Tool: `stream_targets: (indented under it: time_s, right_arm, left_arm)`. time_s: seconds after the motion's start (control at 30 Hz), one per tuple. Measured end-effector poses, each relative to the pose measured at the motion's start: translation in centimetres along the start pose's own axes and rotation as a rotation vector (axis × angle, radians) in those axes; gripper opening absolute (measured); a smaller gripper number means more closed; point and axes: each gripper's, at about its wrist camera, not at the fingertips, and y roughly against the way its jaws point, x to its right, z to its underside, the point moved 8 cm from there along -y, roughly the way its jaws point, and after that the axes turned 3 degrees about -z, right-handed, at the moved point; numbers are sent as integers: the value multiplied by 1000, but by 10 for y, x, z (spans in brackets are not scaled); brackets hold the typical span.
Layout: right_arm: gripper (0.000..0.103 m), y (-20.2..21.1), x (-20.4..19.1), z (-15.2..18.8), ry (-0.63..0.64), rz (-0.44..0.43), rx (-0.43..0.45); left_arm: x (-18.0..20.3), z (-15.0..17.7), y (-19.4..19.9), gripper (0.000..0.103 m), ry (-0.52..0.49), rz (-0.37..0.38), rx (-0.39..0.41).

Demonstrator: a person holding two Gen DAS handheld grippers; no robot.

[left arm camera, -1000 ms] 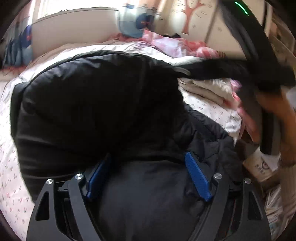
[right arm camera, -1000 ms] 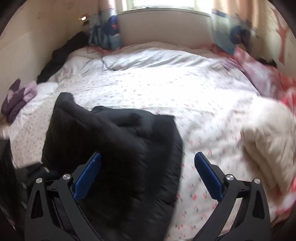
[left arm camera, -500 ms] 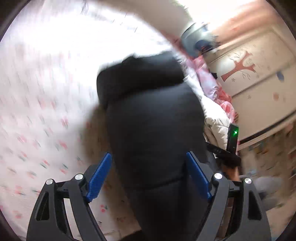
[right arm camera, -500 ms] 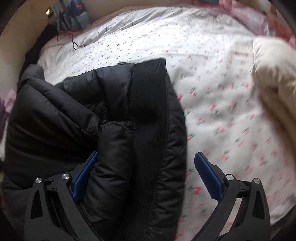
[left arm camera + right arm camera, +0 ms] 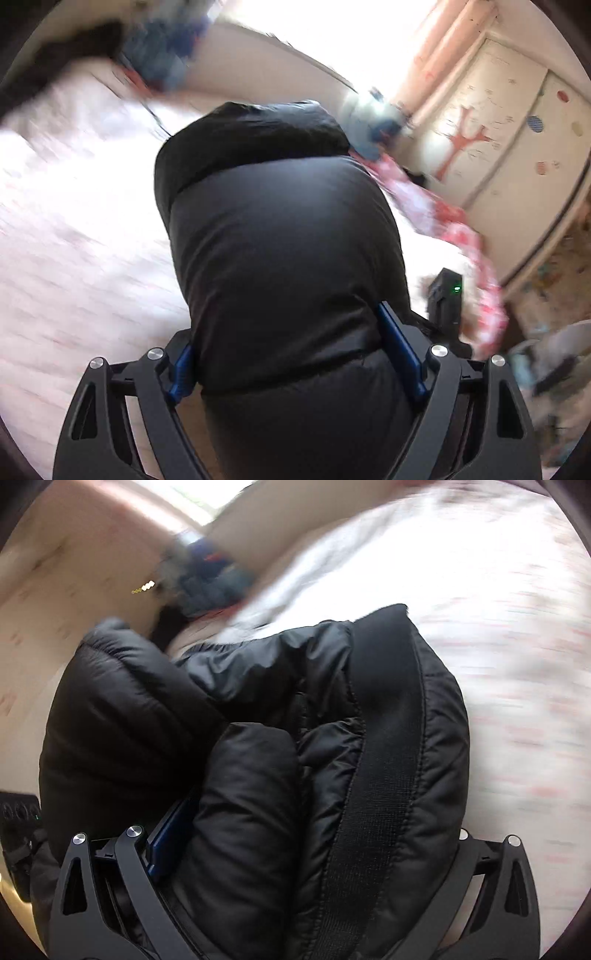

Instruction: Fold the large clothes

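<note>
Left wrist view: black quilted puffer jacket, folded into a thick roll, over the bed with white floral sheet; left hand-held gripper spread wide, blue pads pressed on the roll's two flanks, clamped; second gripper's body with green light just beside the jacket.

Right wrist view: same jacket, ribbed black band running along it, bed beyond; right hand-held gripper bracketing the bulk, one pad buried, grip cannot be told.

Handling, judged: light, soft, springy, slick shell; grasp across stitched seams or the band, squeezing firmly.
</note>
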Motion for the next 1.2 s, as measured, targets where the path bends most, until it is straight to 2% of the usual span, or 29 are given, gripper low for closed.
stream_targets:
  time_s: [0.03, 0.07, 0.1, 0.17, 0.2, 0.23, 0.27, 0.3, 0.37, 0.4, 0.43, 0.5, 0.53, 0.57, 0.6, 0.67, 0.73, 0.77, 0.83, 0.87, 0.93, 0.97, 1.0, 1.07, 1.13, 1.2]
  right_arm:
    - [97, -30, -9, 7, 18, 26, -71]
    - [97, -53, -13, 15, 44, 60, -123]
    - [97, -65, -14, 18, 58, 66, -147]
    - [97, -78, -14, 23, 48, 43, -177]
    - [97, -77, -14, 23, 76, 73, -180]
    - [97, -75, -14, 23, 99, 102, -188]
    - [97, -73, -11, 22, 106, 116, -205]
    - [97, -71, -10, 20, 120, 134, -227]
    - [97, -62, -15, 14, 190, 195, -243]
    - [97, -57, -17, 5, 226, 226, -242]
    - [97, -48, -24, -3, 266, 269, -219]
    - [97, -29, -43, -19, 330, 316, -126]
    - [97, -22, -55, -26, 356, 307, -82]
    - [97, -17, -78, -35, 411, 278, -31]
    - [97, -20, -92, -39, 456, 271, -25]
    - [97, -43, -100, -43, 538, 322, -72]
    - [97, -86, -77, -45, 573, 471, -142]
    - [97, -110, -53, -44, 548, 476, -188]
    - [97, -134, -13, -38, 316, 376, -274]
    - [97, -133, -7, -36, 266, 350, -281]
    - [97, -112, -20, -35, 280, 357, -248]
    - [97, -95, -30, -34, 297, 330, -214]
    - [97, -79, -39, -39, 309, 281, -177]
    - [97, -45, -53, -26, 264, 152, -137]
    - [97, -17, -68, -4, 157, -113, -140]
    - [97, -7, -73, 26, 166, -162, -175]
  left_arm:
    - [-30, -3, 10, 82, -16, -72, 0]
    - [-60, 2, 10, 82, -10, -126, -38]
    - [-103, 12, 8, 82, 51, -185, -123]
    - [-156, 30, 12, 81, 216, -196, -192]
    - [-165, 31, 16, 81, 244, -198, -169]
    - [-167, 24, 31, 81, 201, -240, -109]
    - [-161, 13, 45, 81, 154, -286, -38]
    - [-147, 2, 53, 81, 133, -281, 23]
    - [-107, -18, 57, 81, 70, -189, 106]
    - [-84, -21, 47, 81, 5, -153, 98]
    - [-63, -19, 30, 81, -70, -127, 52]
    - [-35, -5, -8, 81, -179, -98, -49]
    - [-32, 9, -29, 81, -231, -117, -112]
    - [-32, 20, -44, 82, -277, -154, -135]
    - [-30, 23, -50, 82, -299, -172, -131]
    - [-29, 24, -54, 82, -305, -162, -110]
    - [-38, 22, -52, 82, -284, -138, -105]
    - [-40, 19, -52, 82, -268, -119, -111]
    - [-45, 16, -53, 81, -233, -64, -136]
    - [-42, 12, -57, 81, -228, -57, -142]
    - [-50, 12, -54, 81, -206, -50, -144]
    - [-51, 10, -52, 81, -195, -49, -140]
    - [-49, 6, -50, 81, -181, -42, -134]
    - [-57, 0, -39, 81, -108, -19, -103]
    - [-71, 1, -26, 81, -43, -7, -74]
    - [-85, -5, -16, 81, 24, -15, -40]
